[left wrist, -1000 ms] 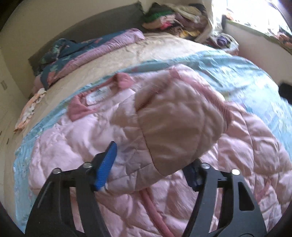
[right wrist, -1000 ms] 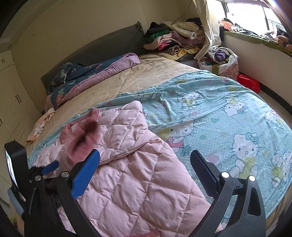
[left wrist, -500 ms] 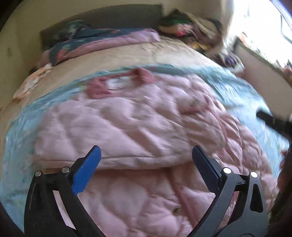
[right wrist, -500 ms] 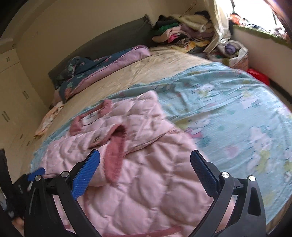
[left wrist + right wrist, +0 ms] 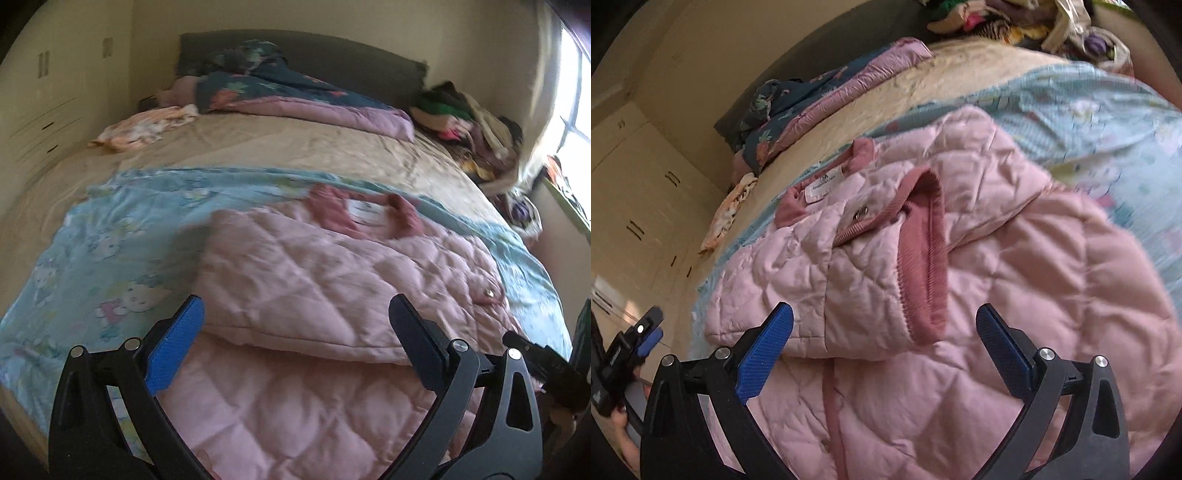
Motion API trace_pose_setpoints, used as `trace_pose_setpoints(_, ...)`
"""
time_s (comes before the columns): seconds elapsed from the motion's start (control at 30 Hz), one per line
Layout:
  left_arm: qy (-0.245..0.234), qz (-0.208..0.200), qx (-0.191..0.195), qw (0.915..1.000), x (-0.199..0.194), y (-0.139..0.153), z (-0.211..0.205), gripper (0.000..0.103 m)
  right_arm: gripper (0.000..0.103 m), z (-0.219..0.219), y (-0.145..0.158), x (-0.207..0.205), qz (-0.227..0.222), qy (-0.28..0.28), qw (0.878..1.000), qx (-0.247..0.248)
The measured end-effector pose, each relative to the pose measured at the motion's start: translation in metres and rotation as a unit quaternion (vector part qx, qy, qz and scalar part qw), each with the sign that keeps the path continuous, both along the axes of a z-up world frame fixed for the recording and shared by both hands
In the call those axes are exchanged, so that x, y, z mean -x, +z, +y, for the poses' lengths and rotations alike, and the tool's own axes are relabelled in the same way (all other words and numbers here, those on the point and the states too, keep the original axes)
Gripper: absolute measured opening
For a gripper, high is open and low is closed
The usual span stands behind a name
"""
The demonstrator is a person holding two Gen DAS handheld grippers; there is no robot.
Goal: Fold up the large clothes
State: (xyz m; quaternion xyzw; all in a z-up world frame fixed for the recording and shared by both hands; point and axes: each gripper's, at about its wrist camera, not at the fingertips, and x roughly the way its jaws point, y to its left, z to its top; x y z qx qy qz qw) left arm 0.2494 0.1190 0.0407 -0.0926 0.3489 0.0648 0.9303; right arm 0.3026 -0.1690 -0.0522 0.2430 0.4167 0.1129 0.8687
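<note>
With one sleeve (image 5: 886, 258) laid across the pink jacket (image 5: 332, 280), both tongs (image 5: 295, 343) (image 5: 884, 343) are released and empty; the opposite sleeve is probably to be grasped next.

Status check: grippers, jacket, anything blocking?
Left gripper open, empty. Right gripper open, empty. Pink quilted jacket on blue cartoon-print sheet, one sleeve folded across. Nothing in the way.
</note>
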Motion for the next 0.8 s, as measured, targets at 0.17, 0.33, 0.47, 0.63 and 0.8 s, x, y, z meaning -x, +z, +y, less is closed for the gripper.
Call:
trace_pose_setpoints(0.17,0.028,-0.001,0.017,0.9995,0.005,-0.004,0.026,0.093,0.099,0.008,-0.015,-0.007,0.02,-0.007,1.0,-0.013)
trace_pose_setpoints(0.33,0.051,0.001,0.032,0.9982,0.01,-0.011,0.044,0.093,0.068,0.009,-0.024,-0.01,0.012,-0.026,0.999,-0.022)
trace_pose_setpoints(0.47,0.058,0.004,0.04,0.9975,0.011,-0.016,0.051,0.094,0.032,0.005,-0.026,-0.011,-0.014,-0.014,0.999,-0.04)
trace_pose_setpoints(0.63,0.059,0.006,0.046,0.9972,0.008,-0.02,0.053,0.093,0.022,0.022,0.022,-0.002,-0.11,0.028,0.993,0.018)
trace_pose_setpoints(0.8,0.059,0.0,0.045,0.9972,0.002,-0.015,0.054,0.094,0.02,0.037,0.085,-0.008,-0.2,0.082,0.973,0.078)
